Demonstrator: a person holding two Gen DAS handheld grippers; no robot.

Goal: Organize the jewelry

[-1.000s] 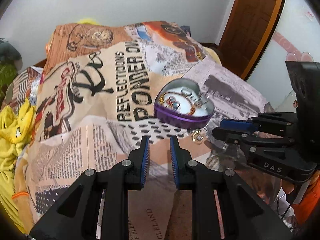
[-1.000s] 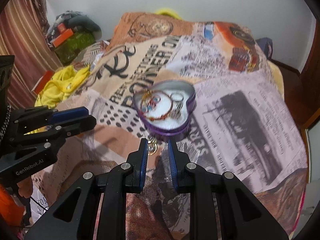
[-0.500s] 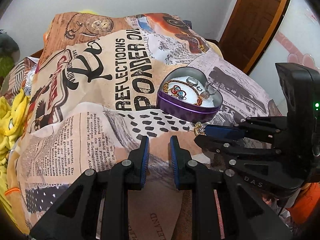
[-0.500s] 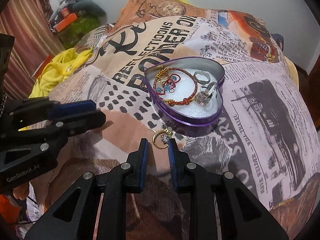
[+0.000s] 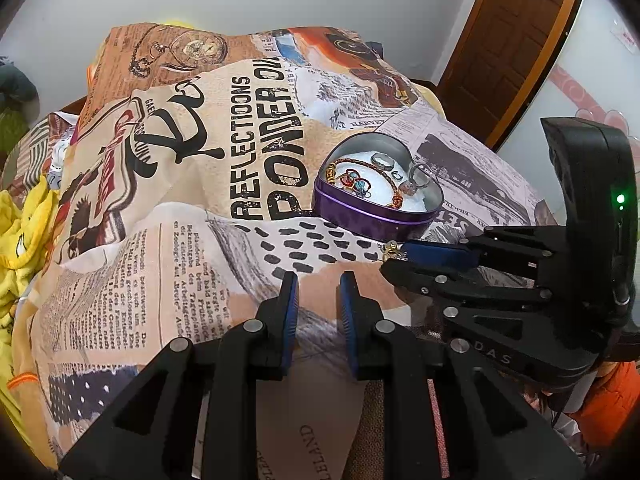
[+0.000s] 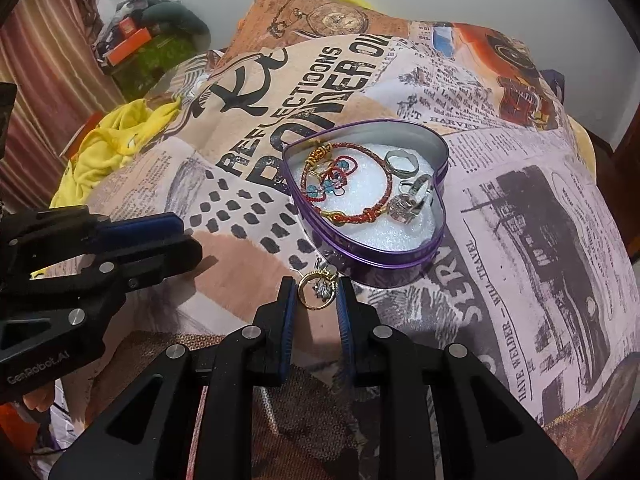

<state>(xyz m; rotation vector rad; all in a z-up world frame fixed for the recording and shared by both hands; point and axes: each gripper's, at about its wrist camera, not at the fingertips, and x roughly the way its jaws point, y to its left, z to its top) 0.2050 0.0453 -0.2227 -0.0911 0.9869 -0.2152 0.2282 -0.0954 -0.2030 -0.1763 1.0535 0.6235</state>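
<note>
A purple heart-shaped tin [image 6: 394, 266] [image 5: 360, 220] lies open on the printed bedspread. It holds a red cord bracelet [image 6: 348, 190], a silver ring [image 6: 402, 162] and a jewelled ring [image 6: 408, 204]. A gold ring with a small ornament [image 6: 319, 289] lies on the cloth just in front of the tin. My right gripper [image 6: 317, 292] is open, its fingertips on either side of that gold ring. My left gripper [image 5: 318, 292] is open and empty over the cloth, left of the right gripper [image 5: 394, 258].
The bedspread [image 5: 192, 184] covers a humped surface. Yellow cloth [image 6: 108, 152] lies at the left edge. Boxes and green clutter [image 6: 148, 48] sit far left. A wooden door [image 5: 516, 28] stands at the right.
My right gripper has moved forward and down, so the gold ring now sits between its fingertips. The tin looks nearer in both views. The left gripper has barely moved.
</note>
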